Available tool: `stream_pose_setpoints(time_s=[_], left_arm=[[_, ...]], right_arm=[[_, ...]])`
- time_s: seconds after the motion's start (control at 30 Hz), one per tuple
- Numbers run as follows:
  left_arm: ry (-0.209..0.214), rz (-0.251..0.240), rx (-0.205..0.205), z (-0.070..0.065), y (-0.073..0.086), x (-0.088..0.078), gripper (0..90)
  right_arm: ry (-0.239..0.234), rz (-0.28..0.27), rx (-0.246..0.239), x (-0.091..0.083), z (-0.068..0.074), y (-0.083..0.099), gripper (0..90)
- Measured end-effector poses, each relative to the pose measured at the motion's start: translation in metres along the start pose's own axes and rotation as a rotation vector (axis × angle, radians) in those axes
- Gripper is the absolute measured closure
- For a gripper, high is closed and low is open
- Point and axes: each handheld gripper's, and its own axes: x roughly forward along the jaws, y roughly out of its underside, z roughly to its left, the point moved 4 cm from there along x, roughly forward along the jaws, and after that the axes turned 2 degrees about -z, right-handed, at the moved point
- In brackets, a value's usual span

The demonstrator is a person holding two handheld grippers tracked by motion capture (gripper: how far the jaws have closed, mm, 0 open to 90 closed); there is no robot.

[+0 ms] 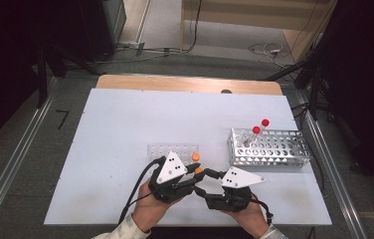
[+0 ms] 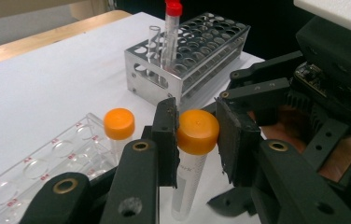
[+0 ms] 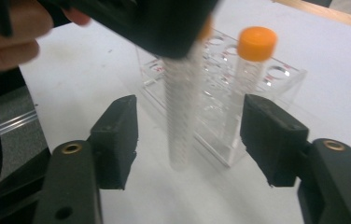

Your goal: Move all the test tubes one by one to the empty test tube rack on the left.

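- The left tongs (image 2: 197, 135) are clamped on the orange screw cap of a clear plastic tube (image 2: 190, 175), which hangs upright just off the white counter (image 1: 125, 129), at about 5 o'clock from the clear acrylic rack (image 1: 172, 149).
- The right tongs (image 3: 187, 135) stand wide apart with the tube's body between the jaws, neither pad touching it.
- The grip sits on the cap alone; if the right tongs close off-centre, I judge the tube may swing or slip out of the cap hold.
- A hard squeeze on the thin wall could twist the tube and loosen the cap.
- A second orange-capped tube (image 3: 253, 70) stands in the acrylic rack just beside; a sideways nudge could knock it or shift the light rack.
- The perforated metal rack (image 1: 269, 147), at 3 o'clock with two red-capped tubes (image 1: 259, 130), stands well apart and looks safe.
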Motion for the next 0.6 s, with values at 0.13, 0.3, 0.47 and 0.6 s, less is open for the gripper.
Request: stream_pose_setpoints(time_s=[0.13,0.3,0.47,0.6], left_arm=[[-0.005,-0.011,-0.007,0.004,-0.004,-0.005,70.4],[-0.017,-0.030,-0.020,0.010,-0.009,-0.011,70.4],[-0.031,-0.048,-0.032,0.017,-0.013,-0.017,70.5],[-0.046,-0.067,-0.044,0.023,-0.017,-0.023,70.4]], right_arm=[[0.027,0.001,0.027,-0.007,-0.009,0.003,28.8],[0.047,0.002,0.047,-0.011,-0.016,0.006,27.7],[0.064,-0.005,0.059,-0.012,-0.020,0.006,27.6],[0.072,-0.002,0.066,-0.012,-0.023,0.007,27.3]])
